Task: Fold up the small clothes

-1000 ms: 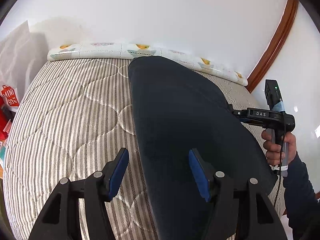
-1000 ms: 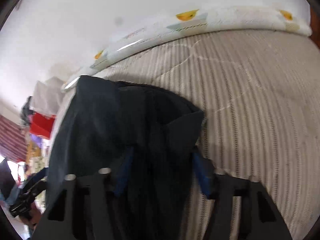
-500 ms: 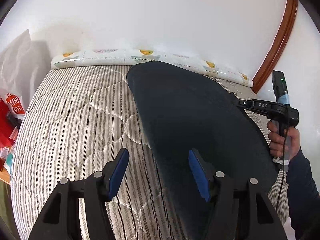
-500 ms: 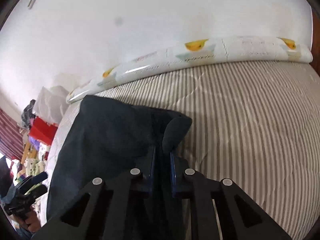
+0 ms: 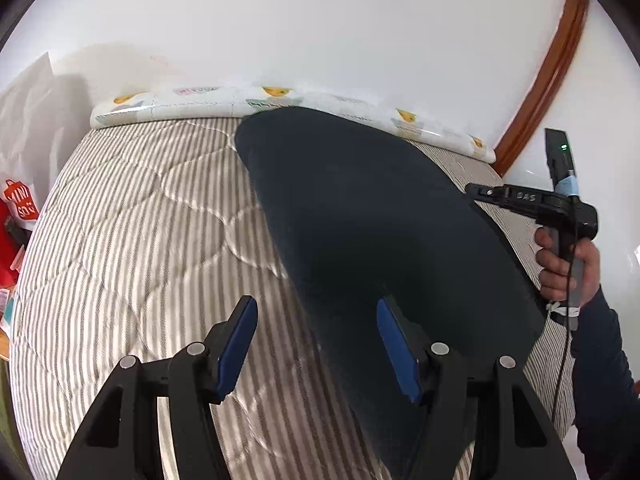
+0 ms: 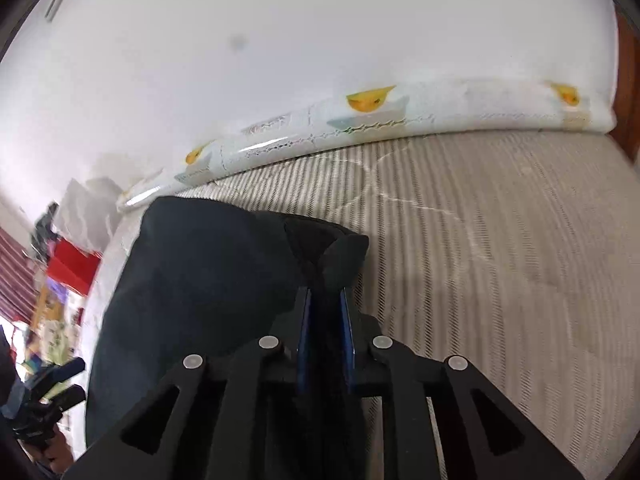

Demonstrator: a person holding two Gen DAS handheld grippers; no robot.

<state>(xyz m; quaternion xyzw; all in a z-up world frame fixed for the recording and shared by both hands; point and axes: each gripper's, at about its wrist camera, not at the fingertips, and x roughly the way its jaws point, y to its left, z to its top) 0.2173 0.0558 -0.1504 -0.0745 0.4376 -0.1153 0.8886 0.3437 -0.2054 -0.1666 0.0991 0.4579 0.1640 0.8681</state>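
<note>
**Dark garment held at its right edge; left tongs stand open astride its near left margin**

Item under inspection: one dark navy, soft-fabric garment (image 5: 380, 232), spread on a bed with a grey-and-white striped quilted mattress cover (image 5: 132, 240). In the left wrist view its long axis runs from the near end by the left tongs towards the white, fruit-printed bolster (image 5: 192, 100) at the wall.

Right tongs (image 6: 325, 300): the jaws have just been closing and now stand nearly together, with a bunched fold of the garment's right edge pinched between the blue pads (image 6: 346, 320). In the left wrist view these tongs (image 5: 474, 192) meet the cloth at its right side, about midway along its length, carried by the person's hand (image 5: 568, 268).

Left tongs (image 5: 316, 340): jaws apart, gripping nothing. The right pad shows against dark cloth and the left pad against bare striped cover, so the garment's left margin runs up between them. Whether either pad touches the fabric cannot be told.

Assessment: the deciding relation is that the ungripped near-left margin lies directly ahead of and below the open left tongs, nearer to them than to the right tongs. Closing there would give a second hold opposite the right grip, across the short axis, suited to carrying one side over the other. Risk: the pads may catch the mattress cover with the cloth.
</note>
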